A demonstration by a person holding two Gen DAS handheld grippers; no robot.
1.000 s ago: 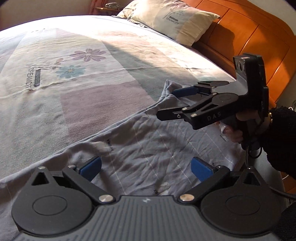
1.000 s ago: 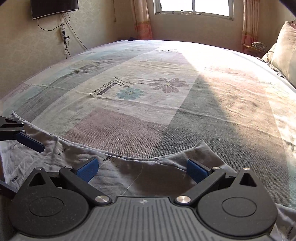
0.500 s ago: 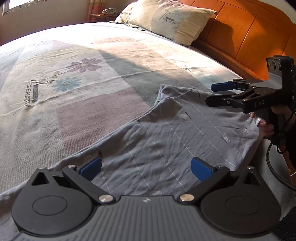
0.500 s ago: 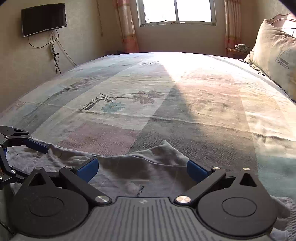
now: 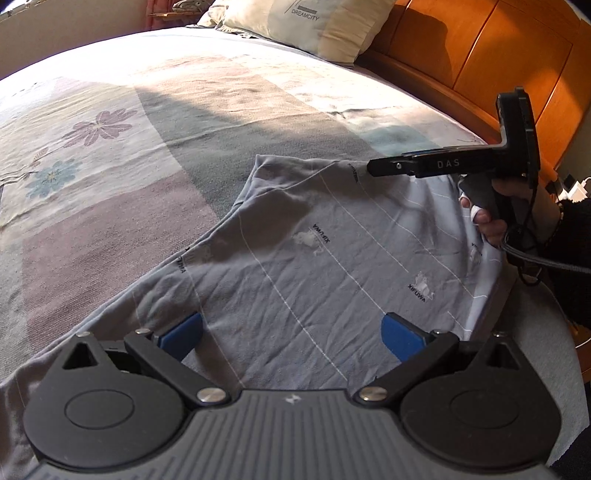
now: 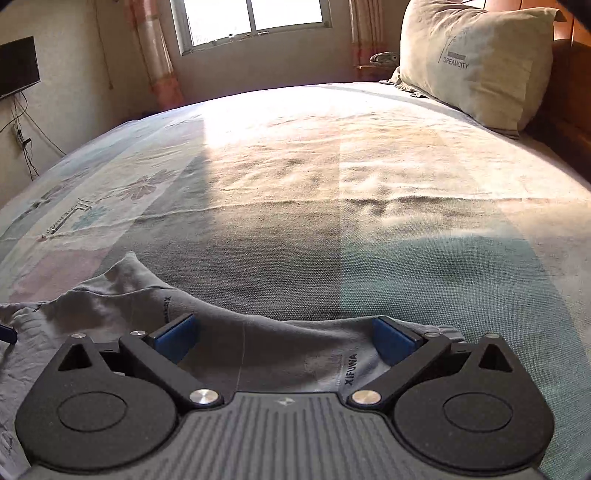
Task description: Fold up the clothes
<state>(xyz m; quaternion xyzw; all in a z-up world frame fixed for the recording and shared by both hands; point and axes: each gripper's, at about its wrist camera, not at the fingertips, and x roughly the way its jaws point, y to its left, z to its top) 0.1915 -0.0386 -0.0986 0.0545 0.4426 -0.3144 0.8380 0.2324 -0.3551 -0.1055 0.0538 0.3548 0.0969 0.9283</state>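
A grey garment (image 5: pixel 314 266) with thin white lines and "XIFUWA" prints lies spread and wrinkled on the bed. My left gripper (image 5: pixel 291 332) hovers open low over its near part, blue pads (image 5: pixel 181 332) wide apart with cloth showing between them. In the left wrist view my right gripper (image 5: pixel 373 168) appears side-on at the garment's far right edge, held by a hand (image 5: pixel 487 218). Its own view shows the right gripper (image 6: pixel 282 338) open over the garment's edge (image 6: pixel 258 332), nothing pinched. A blue tip of the left gripper (image 6: pixel 7 332) peeks in at far left.
The bedspread (image 5: pixel 110 166) with flower prints stretches beyond the garment. A pillow (image 6: pixel 476 62) leans on the wooden headboard (image 5: pixel 480 55) to the right. A window (image 6: pixel 251 18), curtains and a wall TV (image 6: pixel 18 66) lie beyond the bed. A cable (image 5: pixel 535 258) hangs from the right gripper.
The right gripper has moved from above the garment's middle to its far right edge, now lying level. The right view has swung toward the pillow. The garment lies flatter and more spread.
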